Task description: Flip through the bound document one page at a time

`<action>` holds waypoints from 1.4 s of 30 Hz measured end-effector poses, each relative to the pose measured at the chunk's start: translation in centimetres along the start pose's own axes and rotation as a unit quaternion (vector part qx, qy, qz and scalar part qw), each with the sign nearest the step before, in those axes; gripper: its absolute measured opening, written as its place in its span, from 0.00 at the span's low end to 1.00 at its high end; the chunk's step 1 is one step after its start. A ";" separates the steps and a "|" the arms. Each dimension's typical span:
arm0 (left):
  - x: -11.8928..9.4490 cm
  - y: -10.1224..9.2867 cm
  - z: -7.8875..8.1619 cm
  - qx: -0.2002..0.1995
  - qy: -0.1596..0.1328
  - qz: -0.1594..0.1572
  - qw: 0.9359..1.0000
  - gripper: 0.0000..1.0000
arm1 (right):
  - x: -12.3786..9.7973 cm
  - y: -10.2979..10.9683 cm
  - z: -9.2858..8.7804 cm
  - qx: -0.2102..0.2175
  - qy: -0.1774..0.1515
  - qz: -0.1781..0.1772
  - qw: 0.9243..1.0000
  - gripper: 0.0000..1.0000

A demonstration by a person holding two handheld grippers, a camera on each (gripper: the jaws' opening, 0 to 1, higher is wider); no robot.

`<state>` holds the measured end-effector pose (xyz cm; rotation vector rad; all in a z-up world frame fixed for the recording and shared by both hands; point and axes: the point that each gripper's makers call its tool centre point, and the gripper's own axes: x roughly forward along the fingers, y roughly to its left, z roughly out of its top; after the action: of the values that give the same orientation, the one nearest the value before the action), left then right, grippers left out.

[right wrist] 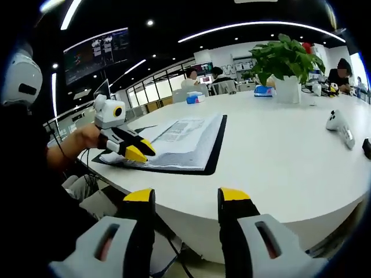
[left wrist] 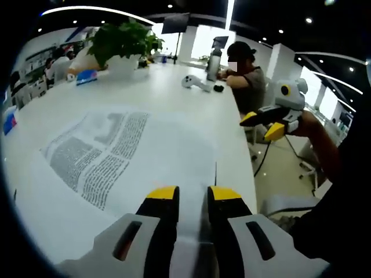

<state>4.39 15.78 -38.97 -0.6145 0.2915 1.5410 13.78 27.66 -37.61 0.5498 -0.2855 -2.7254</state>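
The bound document (right wrist: 185,136) lies open on a black cover near the white table's rim. In the left gripper view a printed page (left wrist: 116,150) curves up towards the camera, and my left gripper (left wrist: 193,193) has its jaws close together with the sheet's edge running between them. From the right gripper view, that left gripper (right wrist: 138,152) rests with its yellow tips together on the document's near corner. My right gripper (right wrist: 186,197) is open and holds nothing, out past the table's edge. It also hangs open in the air at the right, off the table, as the right gripper (left wrist: 262,124).
On the round white table (right wrist: 278,150) stand a potted plant (right wrist: 284,58), a blue tissue box (right wrist: 264,91) and a white controller (right wrist: 339,124). A person (left wrist: 246,81) sits at the far side. Chairs and cables fill the floor beside the table.
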 end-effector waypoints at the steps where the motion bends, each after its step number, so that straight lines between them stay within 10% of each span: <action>1: 0.0 0.0 0.0 0.000 -0.001 0.000 1.000 0.22 | 0.3 0.1 0.1 0.006 -0.001 0.002 1.000 0.42; 19: 0.0 0.1 0.0 -0.005 -0.009 -0.001 1.000 0.22 | 5.0 2.6 1.2 0.078 0.000 0.053 0.996 0.39; 42: 0.1 0.1 -0.1 0.008 -0.009 0.006 1.000 0.23 | 9.2 1.4 3.6 0.168 -0.030 0.036 0.985 0.31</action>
<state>4.31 15.79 -39.09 -0.5867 0.2948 1.5524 4.73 23.44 -37.14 0.5330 -0.7759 -2.6406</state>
